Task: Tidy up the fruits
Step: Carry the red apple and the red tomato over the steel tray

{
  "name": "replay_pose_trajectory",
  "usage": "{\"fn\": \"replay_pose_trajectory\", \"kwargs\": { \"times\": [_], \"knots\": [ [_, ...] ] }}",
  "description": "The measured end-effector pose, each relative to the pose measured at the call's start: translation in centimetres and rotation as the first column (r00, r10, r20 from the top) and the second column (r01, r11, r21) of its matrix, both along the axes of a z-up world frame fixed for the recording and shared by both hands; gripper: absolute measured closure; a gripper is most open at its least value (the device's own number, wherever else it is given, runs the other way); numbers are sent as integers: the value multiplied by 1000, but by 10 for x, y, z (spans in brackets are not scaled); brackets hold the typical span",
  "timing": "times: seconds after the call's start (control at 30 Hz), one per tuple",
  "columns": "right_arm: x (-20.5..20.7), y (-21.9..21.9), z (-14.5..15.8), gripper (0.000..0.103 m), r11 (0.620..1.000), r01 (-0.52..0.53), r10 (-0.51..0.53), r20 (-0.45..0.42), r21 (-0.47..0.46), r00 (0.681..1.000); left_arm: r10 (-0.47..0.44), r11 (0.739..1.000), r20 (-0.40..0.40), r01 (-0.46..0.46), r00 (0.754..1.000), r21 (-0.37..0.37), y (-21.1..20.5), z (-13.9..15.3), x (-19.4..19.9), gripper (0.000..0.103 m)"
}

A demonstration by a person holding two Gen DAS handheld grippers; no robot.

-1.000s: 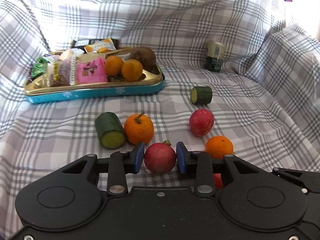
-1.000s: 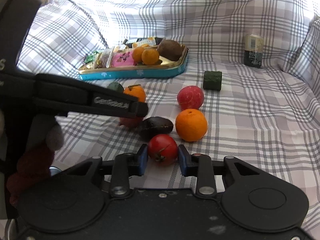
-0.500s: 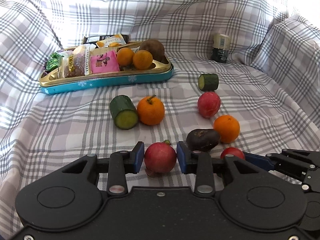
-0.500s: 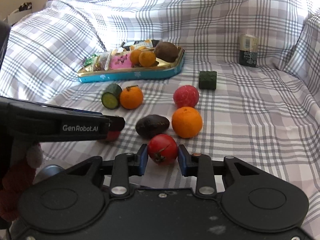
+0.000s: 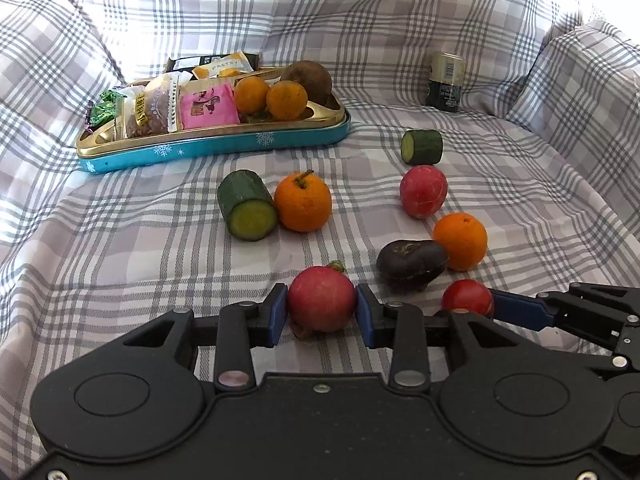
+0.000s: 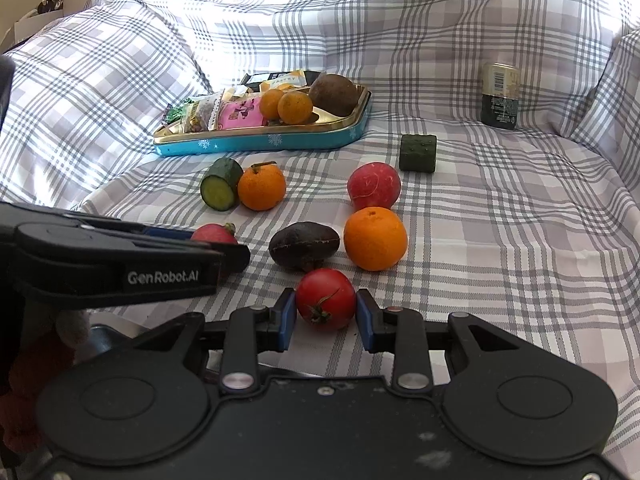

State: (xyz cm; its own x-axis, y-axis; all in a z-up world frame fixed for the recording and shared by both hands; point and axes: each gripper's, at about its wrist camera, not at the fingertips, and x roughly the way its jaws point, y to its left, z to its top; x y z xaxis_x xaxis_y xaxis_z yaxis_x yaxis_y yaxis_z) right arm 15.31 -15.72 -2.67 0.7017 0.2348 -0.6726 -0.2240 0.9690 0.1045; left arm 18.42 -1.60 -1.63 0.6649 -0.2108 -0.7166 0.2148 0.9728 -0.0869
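My left gripper (image 5: 322,314) has a red radish (image 5: 322,300) between its blue pads, low on the checked cloth. Its jaws are opening, and the pads still touch the radish's sides. My right gripper (image 6: 326,314) is shut on a red tomato (image 6: 326,298) just to the right, also seen as the tomato (image 5: 466,298) in the left wrist view. Beyond lie a dark oval fruit (image 6: 304,246), two oranges (image 6: 375,238) (image 6: 262,186), another red radish (image 6: 374,186) and two cucumber pieces (image 6: 219,190) (image 6: 418,153).
A teal and gold tin tray (image 5: 216,148) at the back left holds snack packets, two small oranges and a brown fruit. A dark can (image 5: 446,82) stands at the back right. Cloth-covered cushions rise on the left, right and back.
My left gripper has drawn back a little toward the near side with the radish, uncovering the dark fruit and the tomato. Its jaws have widened slightly. The right gripper has kept still.
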Motion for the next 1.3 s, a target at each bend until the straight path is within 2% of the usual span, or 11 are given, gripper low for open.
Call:
{"fn": "replay_pose_trajectory", "kwargs": {
  "times": [0.27,0.6,0.77,0.93,1.3],
  "knots": [
    [-1,-1,2,69,1000,2,-2,9,6,1000,15,999,6,-15,1000,-31,3,7,-1,59],
    [-21,-20,25,69,994,77,-85,116,77,990,20,997,81,-14,997,-75,11,52,-46,59],
    [-50,-37,32,69,985,130,-145,130,117,981,44,994,99,-34,994,-100,14,64,-82,59],
    [-89,-50,35,69,978,164,-181,137,127,974,55,993,113,-43,992,-108,13,63,-117,59],
    [-168,-43,43,69,992,105,-116,163,76,980,60,997,165,-52,984,-52,4,53,-181,59]
  ]
}}
